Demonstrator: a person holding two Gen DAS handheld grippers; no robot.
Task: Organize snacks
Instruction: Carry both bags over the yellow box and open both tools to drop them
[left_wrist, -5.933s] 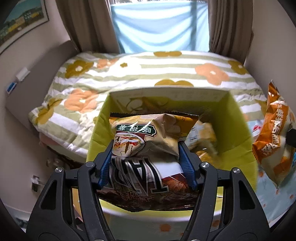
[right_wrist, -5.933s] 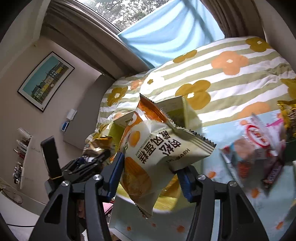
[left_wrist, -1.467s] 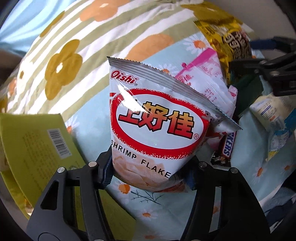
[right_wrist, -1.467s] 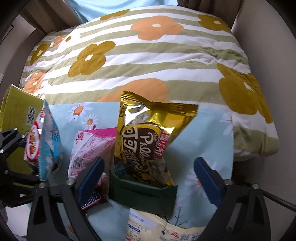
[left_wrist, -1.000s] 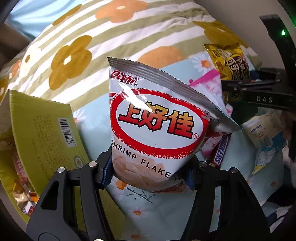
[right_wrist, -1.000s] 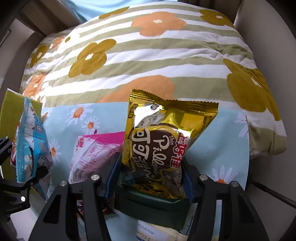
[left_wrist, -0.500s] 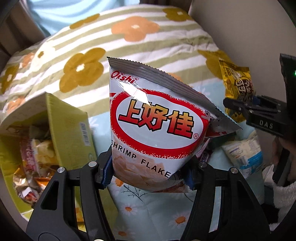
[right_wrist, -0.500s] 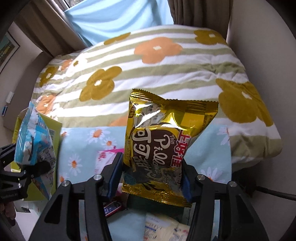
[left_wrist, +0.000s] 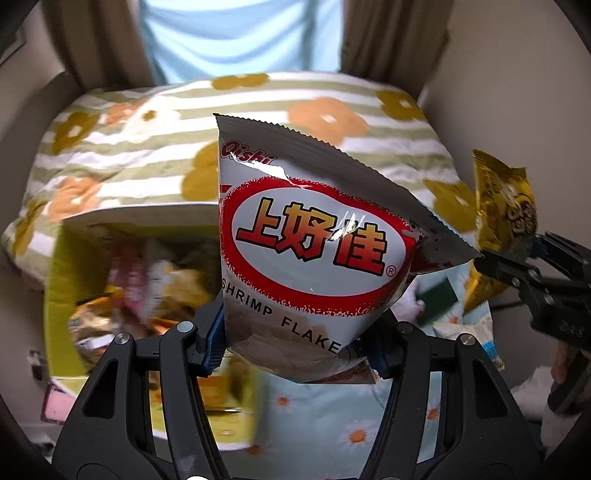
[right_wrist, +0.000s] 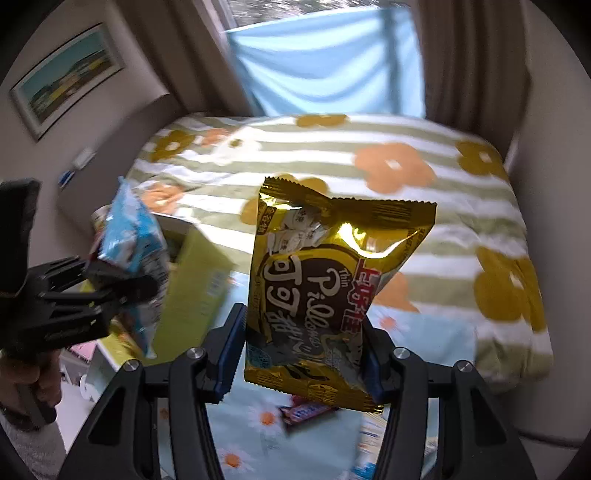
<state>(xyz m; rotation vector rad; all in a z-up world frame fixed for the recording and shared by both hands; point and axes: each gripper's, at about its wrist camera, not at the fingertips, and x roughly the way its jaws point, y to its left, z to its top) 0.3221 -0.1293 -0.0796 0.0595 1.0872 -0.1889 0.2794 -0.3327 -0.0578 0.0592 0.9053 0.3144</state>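
My left wrist camera looks steeply down along its fingers, close behind the shrimp flakes bag (left_wrist: 314, 258), over the yellow-green box (left_wrist: 62, 295). My right wrist camera tilts down less, just behind the gold Pillows bag (right_wrist: 332, 280). Both face the flowered bed (left_wrist: 332, 122) and blue curtain (right_wrist: 332, 62) — each catches the other gripper at its edge.
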